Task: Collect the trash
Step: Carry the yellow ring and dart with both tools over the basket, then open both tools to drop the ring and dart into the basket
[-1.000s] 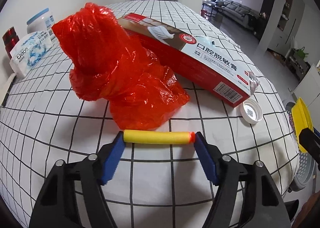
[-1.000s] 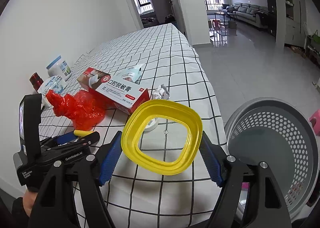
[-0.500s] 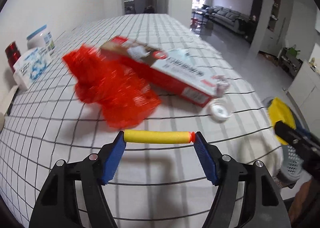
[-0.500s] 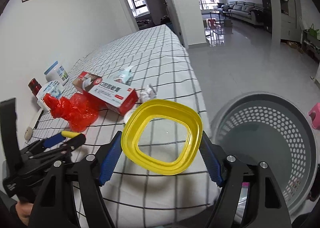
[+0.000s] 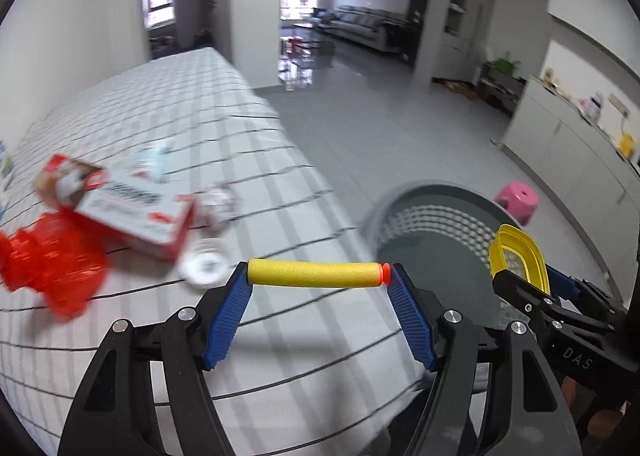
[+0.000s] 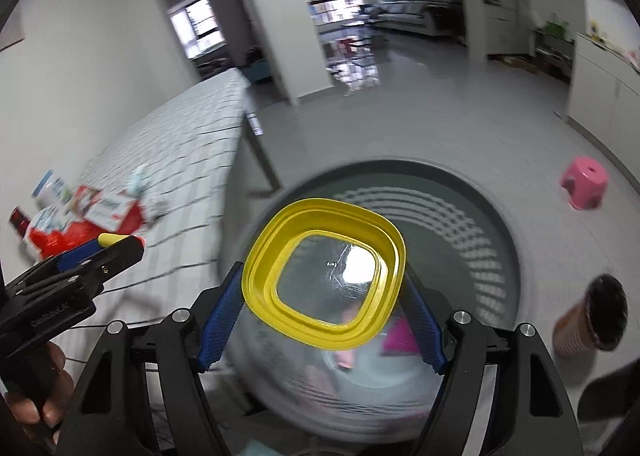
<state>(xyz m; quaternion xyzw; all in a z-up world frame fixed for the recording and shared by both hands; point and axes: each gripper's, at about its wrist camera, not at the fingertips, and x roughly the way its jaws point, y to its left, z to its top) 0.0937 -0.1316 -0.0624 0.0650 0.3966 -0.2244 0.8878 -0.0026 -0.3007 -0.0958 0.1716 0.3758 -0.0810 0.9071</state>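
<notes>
Basket (image 6: 516, 256), grey, perforated, stood on floor beside table (image 5: 224, 144); pink items blurred inside. Right gripper (image 6: 322, 298) clamped yellow lid (image 6: 324, 276) over basket. Left gripper (image 5: 320, 288) clamped foam dart (image 5: 316, 274) above table edge. "DAS" readable on right gripper body; red carton (image 5: 120, 208) print blurred.

You're getting heavy blur on the red bag (image 5: 48, 268) and box (image 5: 120, 204); the basket's (image 6: 500, 224) contents are maybe pink scraps.
</notes>
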